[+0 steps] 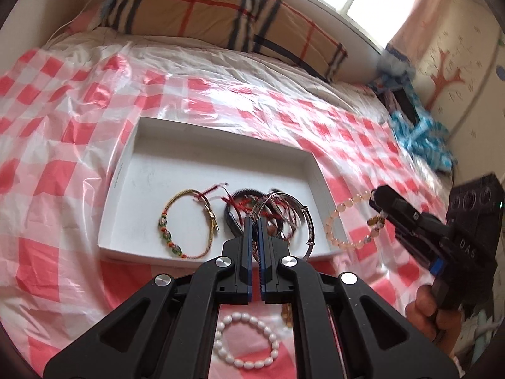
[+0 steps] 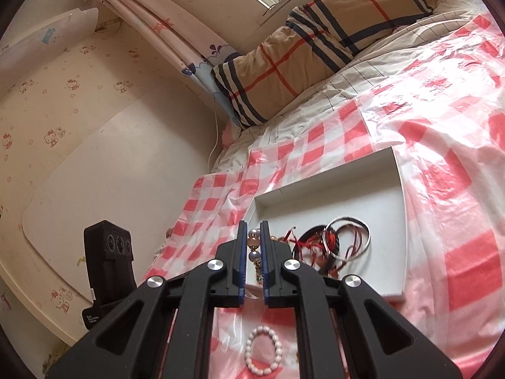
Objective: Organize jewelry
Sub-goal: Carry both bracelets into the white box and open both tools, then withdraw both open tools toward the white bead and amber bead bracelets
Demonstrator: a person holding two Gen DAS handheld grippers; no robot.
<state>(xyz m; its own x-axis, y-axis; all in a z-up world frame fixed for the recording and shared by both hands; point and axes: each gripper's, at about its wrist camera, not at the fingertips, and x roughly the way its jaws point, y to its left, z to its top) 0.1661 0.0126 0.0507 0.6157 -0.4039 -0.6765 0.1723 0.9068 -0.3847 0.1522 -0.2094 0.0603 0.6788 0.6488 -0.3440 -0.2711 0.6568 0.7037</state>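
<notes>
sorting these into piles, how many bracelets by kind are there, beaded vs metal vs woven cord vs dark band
Beaded: 2, the peach bead bracelet in the right gripper and the white bead bracelet on the cloth.
Metal: 1, the silver bangle in the left gripper.
Woven cord: 2, the yellow-green cord bracelet and the red cord tangle.
Dark band: 1, the black band.
Total: 6

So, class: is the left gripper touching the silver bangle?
Touching. In the left wrist view the left gripper has its jaws closed on the rim of the silver bangle, which hangs over the white tray.
</notes>
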